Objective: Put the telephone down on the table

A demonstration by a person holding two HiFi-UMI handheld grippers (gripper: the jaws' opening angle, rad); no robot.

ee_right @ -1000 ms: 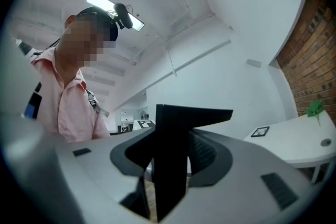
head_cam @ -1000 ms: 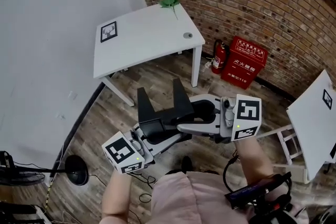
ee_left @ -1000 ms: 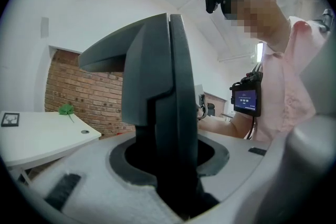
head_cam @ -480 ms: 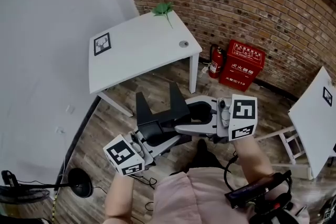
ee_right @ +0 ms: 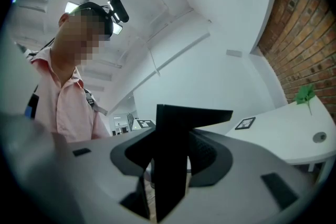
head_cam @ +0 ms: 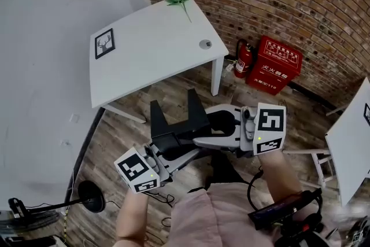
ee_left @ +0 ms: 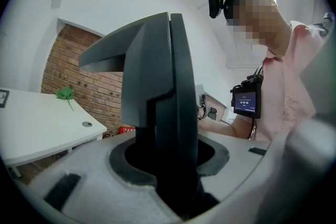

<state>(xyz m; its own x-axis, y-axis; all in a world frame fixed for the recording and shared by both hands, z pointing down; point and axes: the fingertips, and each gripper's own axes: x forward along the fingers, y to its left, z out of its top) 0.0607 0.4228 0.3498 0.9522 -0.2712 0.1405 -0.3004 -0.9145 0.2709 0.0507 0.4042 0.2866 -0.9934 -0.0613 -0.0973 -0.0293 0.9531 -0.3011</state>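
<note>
A person wears a pale pink collared shirt (head_cam: 202, 217), which fills the lower middle of the head view. A small black camera on a black headband (ee_right: 116, 9) shows at the upper left of the right gripper view. A black box with a small lit blue screen (ee_left: 247, 102) hangs at the chest, and a thin black cable (head_cam: 251, 188) loops beside it. The left gripper (ee_left: 170, 55) and right gripper (ee_right: 174, 123) have pale grey moulded bodies, dark jaws and white cubes printed with black square markers (head_cam: 137, 169).
</note>
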